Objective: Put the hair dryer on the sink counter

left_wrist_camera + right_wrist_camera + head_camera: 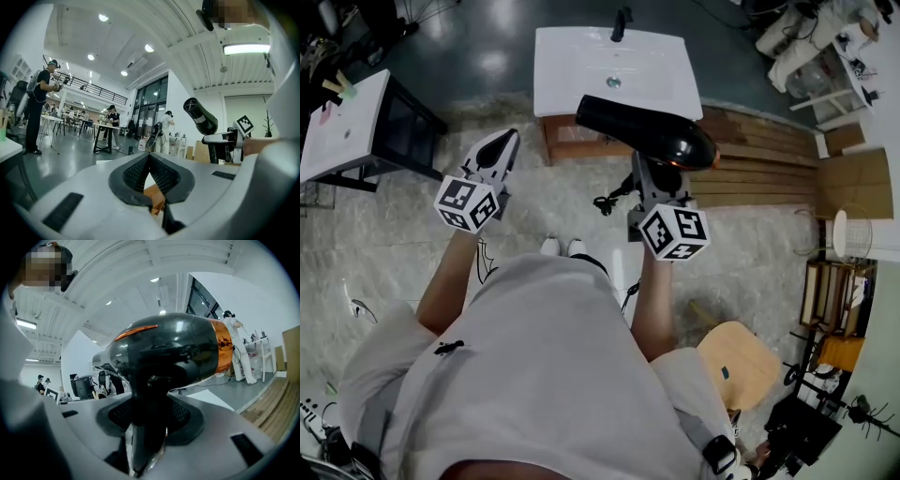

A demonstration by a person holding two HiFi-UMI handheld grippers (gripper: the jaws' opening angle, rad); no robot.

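Observation:
A black hair dryer [645,131] with an orange band is held up by its handle in my right gripper [654,178], shut on it. In the right gripper view the hair dryer [168,352] fills the middle, its handle clamped between the jaws, barrel lying sideways. The white sink counter [572,75] stands ahead on the floor, with its faucet [622,23] at the far edge; the dryer's barrel hangs over its near right corner. My left gripper [494,155] is to the left, shut and empty. From the left gripper view the hair dryer [200,116] shows at right.
A wooden pallet [759,159] lies right of the sink. A white table [342,127] stands at left. The dryer's black cord [609,199] trails on the pale floor. A round wooden stool [736,361] is at lower right. People stand at tables [101,126] far off.

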